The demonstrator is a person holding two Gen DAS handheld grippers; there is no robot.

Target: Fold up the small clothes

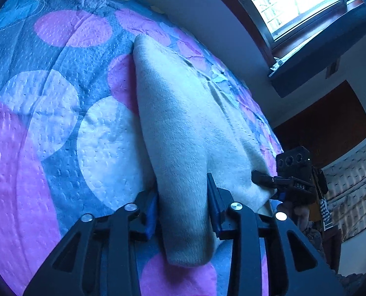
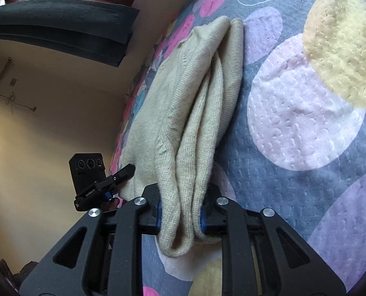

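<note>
A cream knitted garment (image 1: 183, 123) lies folded into a long strip on the bed quilt (image 1: 47, 98). My left gripper (image 1: 183, 204) is shut on one corner of its near edge, with a fold hanging below the jaws. My right gripper (image 2: 180, 212) is shut on the other corner of the garment (image 2: 195, 93), where several knit layers bunch between the blue pads. Each gripper shows in the other's view: the right one (image 1: 276, 185) at the garment's right corner, the left one (image 2: 118, 175) at its left corner.
The quilt (image 2: 306, 123) is grey-blue with large pink, white and yellow circles. Its edge runs beside the garment, with a wall (image 2: 59, 111), a window (image 1: 296, 2) and a dark shelf (image 2: 59, 24) beyond. A brown door (image 1: 325, 120) stands at the right.
</note>
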